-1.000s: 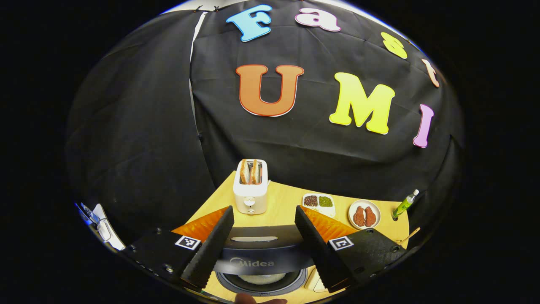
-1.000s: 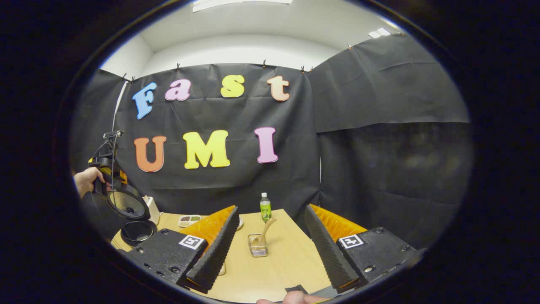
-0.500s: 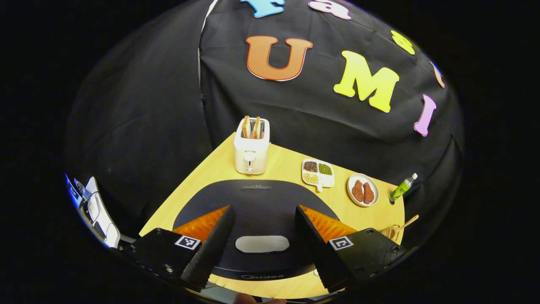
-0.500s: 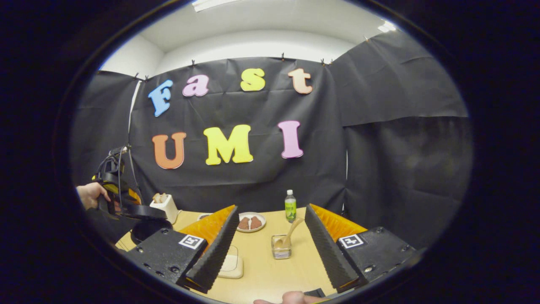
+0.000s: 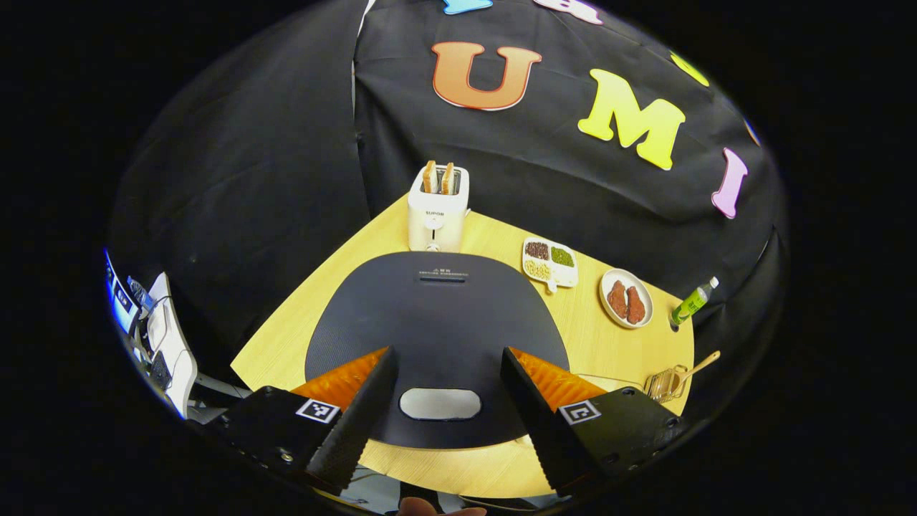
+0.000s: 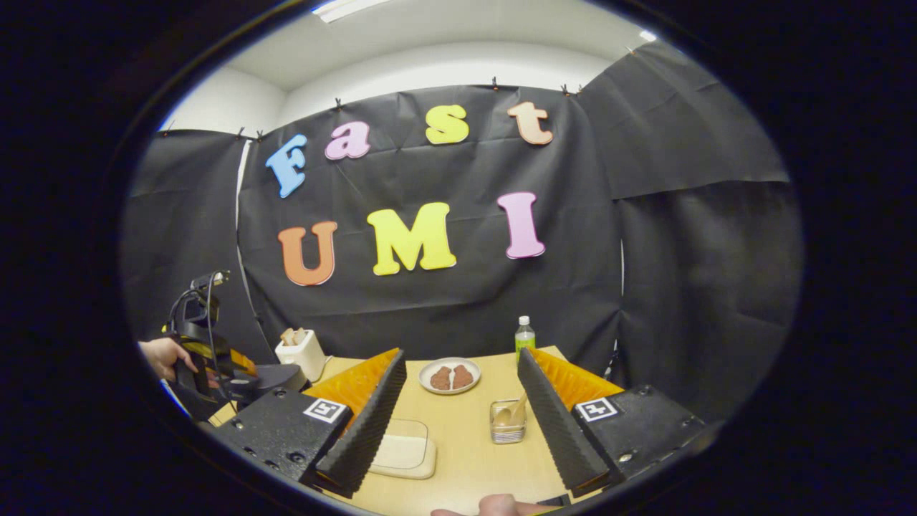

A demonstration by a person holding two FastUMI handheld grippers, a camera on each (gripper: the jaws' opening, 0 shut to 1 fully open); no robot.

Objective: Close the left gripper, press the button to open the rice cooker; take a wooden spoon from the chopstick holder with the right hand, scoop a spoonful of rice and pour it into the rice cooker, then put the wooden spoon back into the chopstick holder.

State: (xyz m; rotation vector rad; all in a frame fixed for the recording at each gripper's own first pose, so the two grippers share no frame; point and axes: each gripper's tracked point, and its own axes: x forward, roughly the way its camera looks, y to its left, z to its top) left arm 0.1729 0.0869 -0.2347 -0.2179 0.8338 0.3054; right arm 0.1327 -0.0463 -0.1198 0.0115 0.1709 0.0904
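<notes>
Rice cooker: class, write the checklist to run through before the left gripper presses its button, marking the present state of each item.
1. Left gripper shut for pressing: not ok, its jaws stand open.
2. Rice cooker lid closed: ok.
3. Grey button lined up between the fingers: ok.
4. Wooden spoon in the chopstick holder: ok.
5. Right gripper open and holding nothing: ok.
6. Cooker's contents: cannot tell, the lid covers them.

The brand "SUPOR" is printed on the front of the white two-slot toaster [image 5: 438, 210]. A small line of print is seen on the dark closed lid of the rice cooker [image 5: 437, 326], too small to be read.
</notes>
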